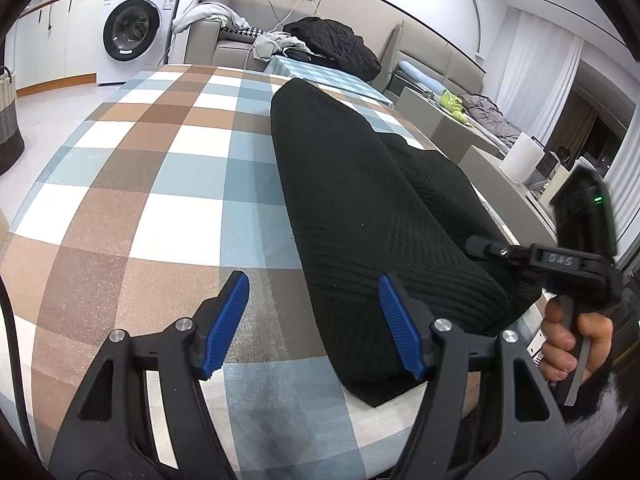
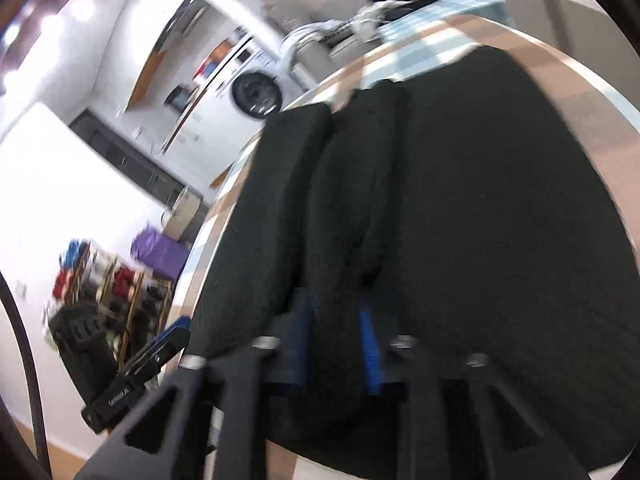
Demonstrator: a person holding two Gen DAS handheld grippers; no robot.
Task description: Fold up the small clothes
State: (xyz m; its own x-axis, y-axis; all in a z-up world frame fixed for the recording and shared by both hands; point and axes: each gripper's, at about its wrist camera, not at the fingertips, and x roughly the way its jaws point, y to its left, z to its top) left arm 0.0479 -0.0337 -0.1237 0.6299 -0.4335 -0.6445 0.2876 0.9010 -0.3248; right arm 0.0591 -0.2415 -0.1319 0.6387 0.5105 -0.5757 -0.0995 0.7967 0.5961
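The left gripper (image 1: pixel 314 322) hangs with its blue pads (image 1: pixel 228 320) wide apart and nothing between them, one pad over the checked tablecloth (image 1: pixel 140 200), the other at the near edge of the black knit garment (image 1: pixel 360 200). The right gripper (image 2: pixel 334 348) has its pads drawn close, pinching a fold of that garment (image 2: pixel 480 200); the view is blurred. The garment lies long across the cloth, right of centre. A washing machine (image 1: pixel 134 28) stands beyond

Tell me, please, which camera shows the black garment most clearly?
The left wrist view: the black garment lies sharp and almost whole on the checked cloth. The right wrist view shows it blurred, bunched between the right gripper.
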